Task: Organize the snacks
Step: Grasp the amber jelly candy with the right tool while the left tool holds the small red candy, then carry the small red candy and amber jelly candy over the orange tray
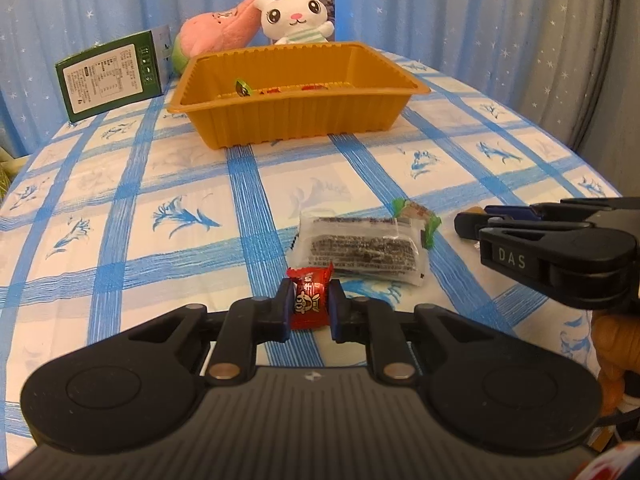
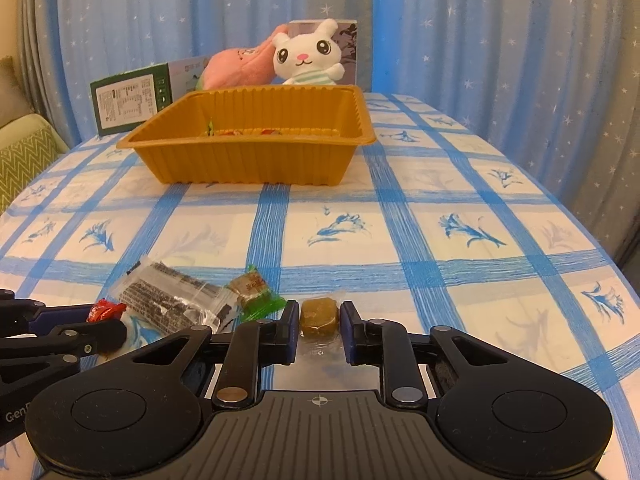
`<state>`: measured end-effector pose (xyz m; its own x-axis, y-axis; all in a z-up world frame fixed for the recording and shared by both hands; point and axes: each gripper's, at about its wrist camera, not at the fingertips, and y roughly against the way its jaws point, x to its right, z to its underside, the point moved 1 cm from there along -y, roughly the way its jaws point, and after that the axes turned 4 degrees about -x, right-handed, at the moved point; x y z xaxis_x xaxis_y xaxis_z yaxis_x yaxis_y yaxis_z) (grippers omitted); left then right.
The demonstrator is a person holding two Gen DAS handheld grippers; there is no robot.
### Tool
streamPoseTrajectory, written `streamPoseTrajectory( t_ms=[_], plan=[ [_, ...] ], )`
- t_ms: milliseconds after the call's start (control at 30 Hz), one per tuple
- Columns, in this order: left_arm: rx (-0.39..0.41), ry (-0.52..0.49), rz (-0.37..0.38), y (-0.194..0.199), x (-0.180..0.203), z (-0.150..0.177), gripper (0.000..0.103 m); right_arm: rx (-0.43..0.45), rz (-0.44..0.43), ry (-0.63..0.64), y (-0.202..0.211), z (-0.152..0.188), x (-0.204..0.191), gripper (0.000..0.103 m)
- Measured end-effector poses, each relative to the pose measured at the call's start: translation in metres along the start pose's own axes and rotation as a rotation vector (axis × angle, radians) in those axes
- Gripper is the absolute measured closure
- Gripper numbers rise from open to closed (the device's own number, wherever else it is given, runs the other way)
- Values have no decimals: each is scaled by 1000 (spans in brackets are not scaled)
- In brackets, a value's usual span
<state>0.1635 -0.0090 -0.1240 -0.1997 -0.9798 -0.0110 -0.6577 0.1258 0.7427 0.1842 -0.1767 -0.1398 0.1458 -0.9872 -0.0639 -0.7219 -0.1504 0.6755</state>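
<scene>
Now the left gripper (image 1: 311,308) pinches a red-wrapped candy (image 1: 310,299) above the blue-checked tablecloth (image 1: 160,184); the right gripper (image 2: 319,326) clamps a clear-wrapped brown cube (image 2: 318,317). Nearby lie a clear dark-printed packet (image 1: 360,246) and green-wrapped sweet (image 2: 256,290); ahead stands the ribbed orange plastic tray (image 1: 296,112).

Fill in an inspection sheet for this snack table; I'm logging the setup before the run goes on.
Surface: blue-checked tablecloth, flat.
Job's things: orange tray at the far end holding a few wrapped sweets; red candy between the left fingers; brown candy between the right fingers; clear dark-printed packet and green-wrapped candy lying loose.
Clutter: green box, white bunny plush, pink plush behind the tray.
Grippers: left gripper shut on red candy; right gripper shut on brown candy.
Cables: nothing seen.
Surroundings: blue starred curtain.
</scene>
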Motion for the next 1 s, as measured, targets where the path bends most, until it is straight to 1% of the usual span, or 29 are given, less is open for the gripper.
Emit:
streamPoseTrajectory(
  t_ms=[133,333,567,667,833,1000],
  plan=[
    [9,27,1,4,-3,-2,88,10,-4,3,4,-1,0,81],
    [-7,38,11,2,-2,-2,88,-23,14,25,-1,3,-2,81],
    [-12,46,14,2,-3,-2,88,-17,36,91,-5,4,-9,81],
    [-2,59,20,5,-4,-6,88,-23,16,63,-4,2,-6,82],
    [28,72,23,12,-8,-19,88,36,9,57,11,-10,-6,82],
    [71,79,32,20,-15,-46,88,99,-33,51,29,-39,-6,82]
  ],
)
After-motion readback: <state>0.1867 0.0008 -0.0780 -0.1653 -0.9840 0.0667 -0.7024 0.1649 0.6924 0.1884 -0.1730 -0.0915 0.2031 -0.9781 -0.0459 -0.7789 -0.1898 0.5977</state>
